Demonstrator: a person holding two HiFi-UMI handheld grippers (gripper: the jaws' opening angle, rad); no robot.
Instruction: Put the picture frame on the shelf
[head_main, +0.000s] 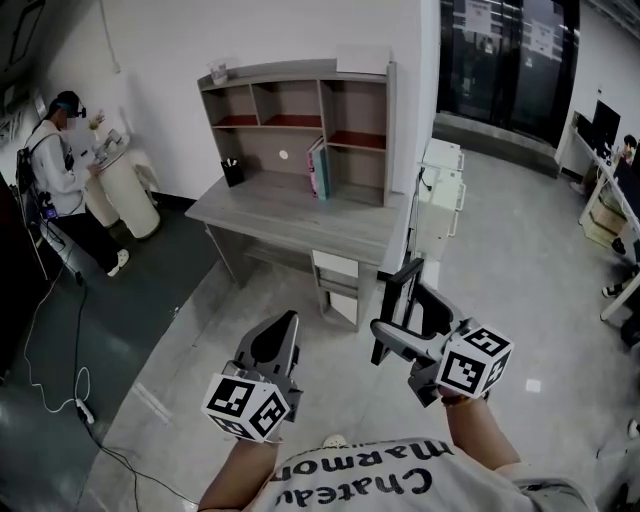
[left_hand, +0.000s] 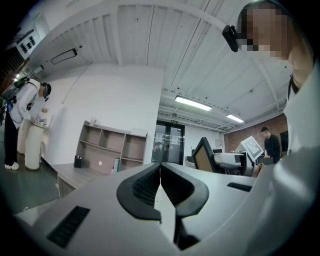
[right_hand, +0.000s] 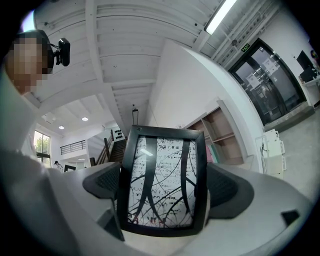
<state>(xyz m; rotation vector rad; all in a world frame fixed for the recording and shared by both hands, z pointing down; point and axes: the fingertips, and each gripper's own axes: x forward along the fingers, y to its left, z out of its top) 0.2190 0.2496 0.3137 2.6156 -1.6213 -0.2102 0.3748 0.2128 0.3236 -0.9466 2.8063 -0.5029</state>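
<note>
Frame (right_hand: 162, 180) upright in right claw (right_hand: 166, 186)

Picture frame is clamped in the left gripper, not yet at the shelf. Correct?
No, wrong gripper: the picture frame is clamped in the right gripper, as the right gripper view shows. The left gripper is shut on nothing. The frame is not yet at the shelf.

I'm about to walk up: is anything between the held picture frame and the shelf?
Nothing visible blocks it. Only open floor and the desk top lie between the picture frame and the shelf, whose upper compartments look empty.
</note>
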